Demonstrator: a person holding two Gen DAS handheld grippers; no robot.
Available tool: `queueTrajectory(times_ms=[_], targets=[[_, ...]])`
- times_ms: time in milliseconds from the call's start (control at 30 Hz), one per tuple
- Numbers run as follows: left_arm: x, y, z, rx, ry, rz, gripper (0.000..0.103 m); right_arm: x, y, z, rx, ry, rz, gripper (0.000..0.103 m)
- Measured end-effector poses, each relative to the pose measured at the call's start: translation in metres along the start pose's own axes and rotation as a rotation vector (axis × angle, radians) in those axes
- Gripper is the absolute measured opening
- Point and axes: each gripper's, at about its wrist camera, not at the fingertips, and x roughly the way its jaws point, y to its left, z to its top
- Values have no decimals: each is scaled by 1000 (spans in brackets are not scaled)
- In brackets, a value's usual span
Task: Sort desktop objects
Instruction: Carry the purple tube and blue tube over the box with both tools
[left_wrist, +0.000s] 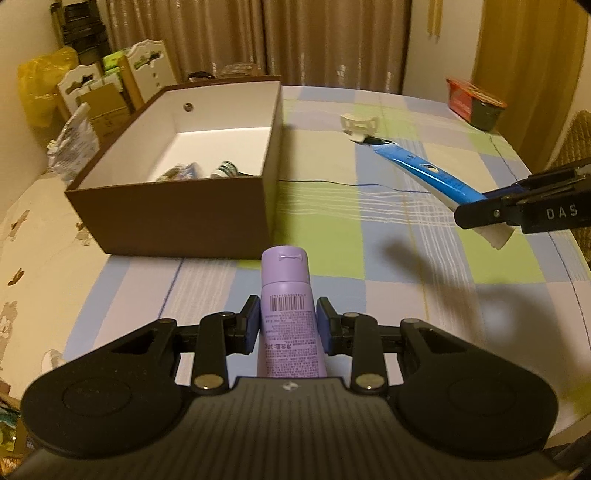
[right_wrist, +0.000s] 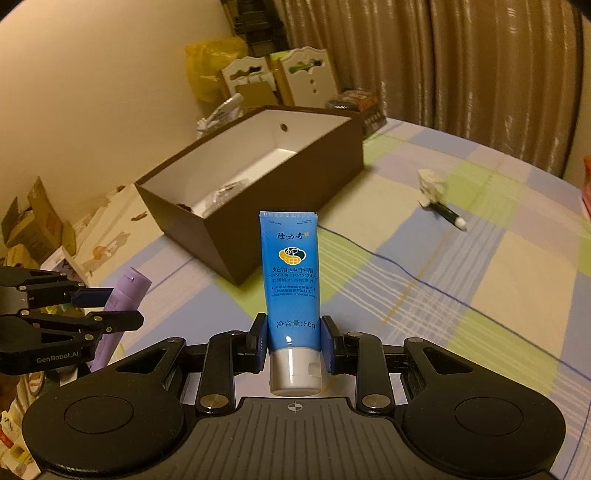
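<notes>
Left wrist view: left gripper clamped on a purple tube, pads pressed to both its sides, cap end pointing toward 12 o'clock and hanging above the checked cloth of the counter. Brown box with white lining at 11 o'clock, open on top, a few small items lying at its near end, blurred, perhaps little bottles. White clip at 1 o'clock on the cloth, a dark pen tip touching it. Blue tube at 2 o'clock, raised off the cloth, its white cap end gripped in the right gripper entering from 3 o'clock. Red-lidded bowl farther out at 2 o'clock, near the counter's edge.

Right wrist view: right gripper closed on the blue tube, just above its white cap, crimped end toward 12 o'clock. Brown box at 11 o'clock. Left gripper at 9 o'clock, holding the purple tube tilted. White clip and pen at 2 o'clock on the cloth.
</notes>
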Motion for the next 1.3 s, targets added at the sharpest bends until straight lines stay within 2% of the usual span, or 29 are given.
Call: queueTrajectory(times_ms=[367,633,833,967,1133,1300], targets=[[-13,13,9,-48,-24,96,27,10,4,18,-89,-13,69,28],[-22,16,10,-73,-39,140,27,14,9,25,-128,-23,87,28],[-23,30,23,-49,-70,124,27,20,15,44,-114,-57,55,28],[-24,50,41,-22,-119,92,27,31,23,65,-82,-85,23,28],[-25,81,76,43,-180,47,27,50,42,99,-55,-124,0,28],[-6,115,118,95,-231,14,27,75,61,139,-41,-159,-22,28]])
